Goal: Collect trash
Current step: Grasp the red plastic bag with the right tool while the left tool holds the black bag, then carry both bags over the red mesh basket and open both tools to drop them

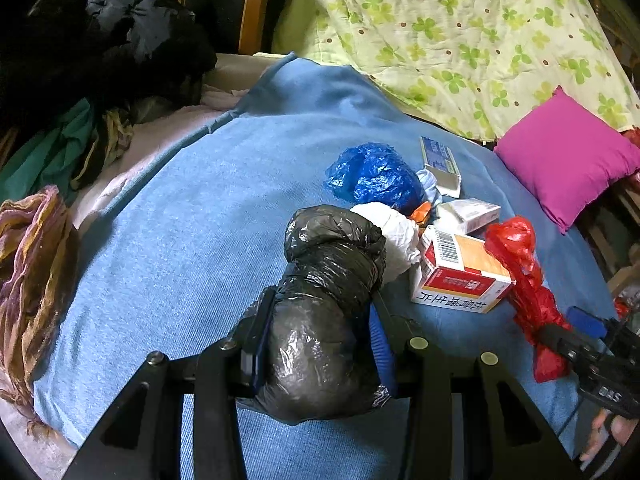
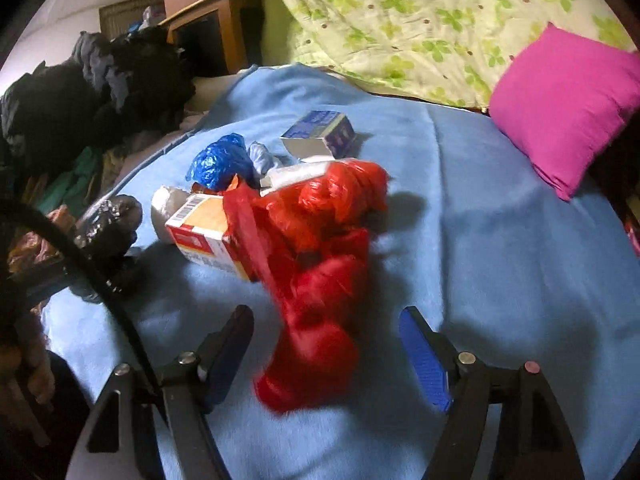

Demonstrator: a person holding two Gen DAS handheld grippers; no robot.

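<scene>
My left gripper (image 1: 320,320) is shut on a crumpled black plastic bag (image 1: 332,248), held just above the blue blanket (image 1: 180,220). To its right lies a trash pile: a blue plastic bag (image 1: 376,176), a white crumpled wad (image 1: 396,236), a red-and-white carton (image 1: 460,276), a white box (image 1: 468,212) and a blue box (image 1: 440,160). A red plastic bag (image 2: 320,272), blurred, stretches from the pile down between the fingers of my right gripper (image 2: 326,316). That gripper stands open, its blue pads (image 2: 424,360) clear of the bag on both sides.
A magenta pillow (image 2: 568,104) lies at the right beside a green flowered quilt (image 2: 400,20). Dark clothes (image 1: 120,40) and a brownish cloth (image 1: 32,260) are heaped along the left edge. A wooden cabinet (image 1: 240,8) stands behind. A hand (image 1: 608,432) shows at the lower right.
</scene>
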